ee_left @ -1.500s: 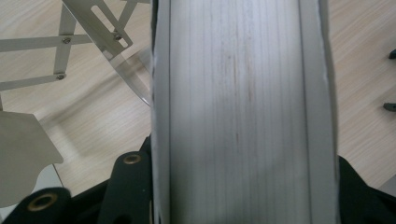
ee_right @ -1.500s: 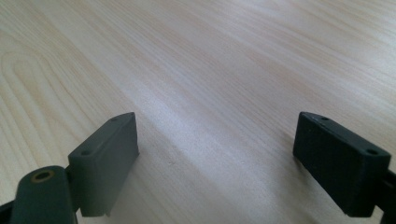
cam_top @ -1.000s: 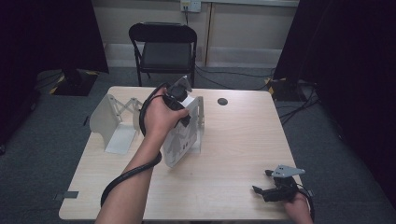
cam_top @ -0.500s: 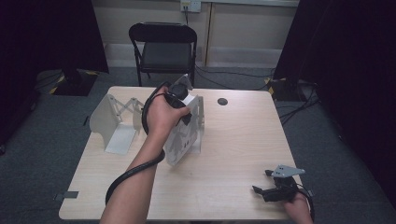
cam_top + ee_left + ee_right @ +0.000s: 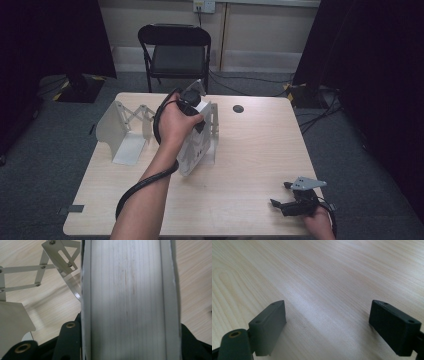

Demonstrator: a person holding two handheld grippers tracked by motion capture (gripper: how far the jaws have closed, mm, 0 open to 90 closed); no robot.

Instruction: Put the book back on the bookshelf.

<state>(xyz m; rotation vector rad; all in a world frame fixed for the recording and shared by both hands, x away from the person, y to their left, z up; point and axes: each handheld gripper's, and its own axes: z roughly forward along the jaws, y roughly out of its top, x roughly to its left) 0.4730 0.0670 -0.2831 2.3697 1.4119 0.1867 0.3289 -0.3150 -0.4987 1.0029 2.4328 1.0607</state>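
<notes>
A thick white book (image 5: 191,150) stands tilted on the table, next to a metal expanding book rack (image 5: 121,131). My left gripper (image 5: 199,116) is shut on the book's top from above. In the left gripper view the book's page edges (image 5: 130,300) run up between the two black jaws, with the rack's scissor bars (image 5: 37,277) to the left. Near the table's front right corner my right gripper (image 5: 280,204) rests low, open. Its two black pads (image 5: 270,325) stand wide apart over bare wood, with nothing between them.
A light wooden table (image 5: 255,150) carries everything. A small dark round disc (image 5: 238,108) lies near its far edge. A black folding chair (image 5: 175,50) stands behind the table. The left gripper's black cable (image 5: 145,185) loops along the forearm.
</notes>
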